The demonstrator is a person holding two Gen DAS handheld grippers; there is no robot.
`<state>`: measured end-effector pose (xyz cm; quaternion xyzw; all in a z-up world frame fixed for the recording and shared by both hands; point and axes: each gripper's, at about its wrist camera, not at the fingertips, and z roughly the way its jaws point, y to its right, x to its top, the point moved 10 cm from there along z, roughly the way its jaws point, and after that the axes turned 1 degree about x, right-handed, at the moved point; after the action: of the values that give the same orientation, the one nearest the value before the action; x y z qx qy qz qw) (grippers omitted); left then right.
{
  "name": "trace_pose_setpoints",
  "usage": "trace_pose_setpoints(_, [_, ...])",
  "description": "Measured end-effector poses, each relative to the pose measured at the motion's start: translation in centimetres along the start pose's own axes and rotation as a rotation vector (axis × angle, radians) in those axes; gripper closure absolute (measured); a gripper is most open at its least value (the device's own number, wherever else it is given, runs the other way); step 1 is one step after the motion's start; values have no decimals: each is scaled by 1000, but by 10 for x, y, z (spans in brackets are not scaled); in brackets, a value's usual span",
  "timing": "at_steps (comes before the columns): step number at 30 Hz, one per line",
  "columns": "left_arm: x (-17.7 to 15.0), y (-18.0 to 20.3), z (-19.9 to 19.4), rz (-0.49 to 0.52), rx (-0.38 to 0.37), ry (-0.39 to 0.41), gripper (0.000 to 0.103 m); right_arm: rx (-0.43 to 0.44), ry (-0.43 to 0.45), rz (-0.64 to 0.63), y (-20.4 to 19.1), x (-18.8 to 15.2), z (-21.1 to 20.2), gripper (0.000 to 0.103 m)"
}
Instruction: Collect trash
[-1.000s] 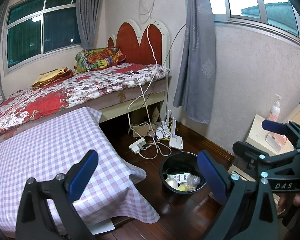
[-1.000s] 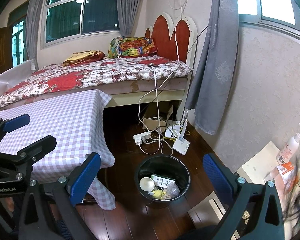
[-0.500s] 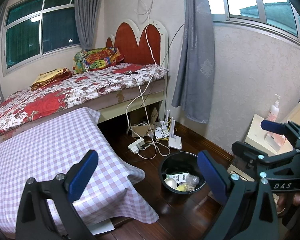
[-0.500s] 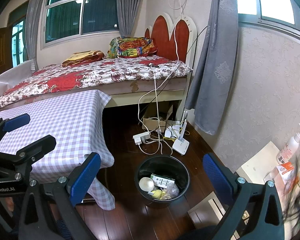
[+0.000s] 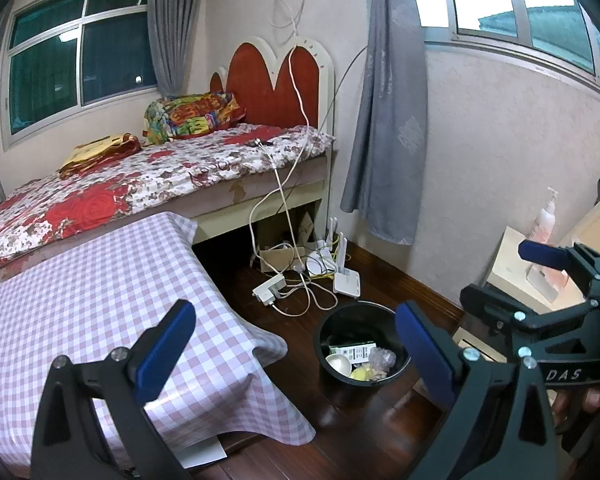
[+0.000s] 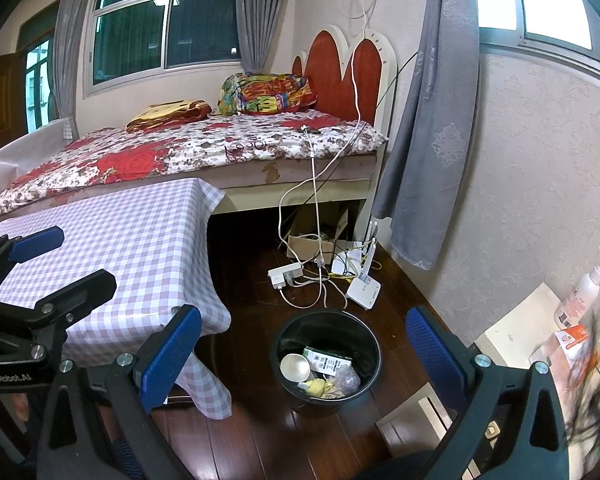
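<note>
A black trash bin (image 5: 328, 334) stands on the dark wood floor beside the checked table; it also shows in the right wrist view (image 6: 288, 334). It holds a green-and-white carton (image 6: 327, 362), a white cup (image 6: 295, 367), yellow scraps and clear plastic. My left gripper (image 5: 296, 350) is open and empty, held above the table corner and the bin. My right gripper (image 6: 304, 360) is open and empty, above the bin. Each gripper shows in the other's view: the right one (image 5: 540, 280) and the left one (image 6: 52, 260).
A table with a pink checked cloth (image 5: 80, 300) is at left, a bed (image 5: 140, 184) behind it. A power strip (image 5: 269, 289), cables and a router (image 5: 346, 280) lie on the floor past the bin. A cabinet with a pump bottle (image 6: 584, 292) stands at right.
Both views have drifted only slightly; the bin sits a little further left in the left wrist view. Both grippers stay open and empty.
</note>
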<state>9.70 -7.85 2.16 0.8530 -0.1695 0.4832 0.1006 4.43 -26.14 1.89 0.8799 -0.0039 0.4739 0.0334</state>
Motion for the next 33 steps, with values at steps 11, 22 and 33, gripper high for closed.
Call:
trace_pose_setpoints(11, [0,-1,0,-1,-1,1,2,1,-2,-1,-2,0,2,0])
trace_pose_setpoints(22, [-6,0,3,1,-9,-9,2,6,-6,-8,-5,-5,1,0])
trace_pose_setpoints(33, [-15,-4,8,1,-23,-11,2,2,-17,-5,0,-9,5,0])
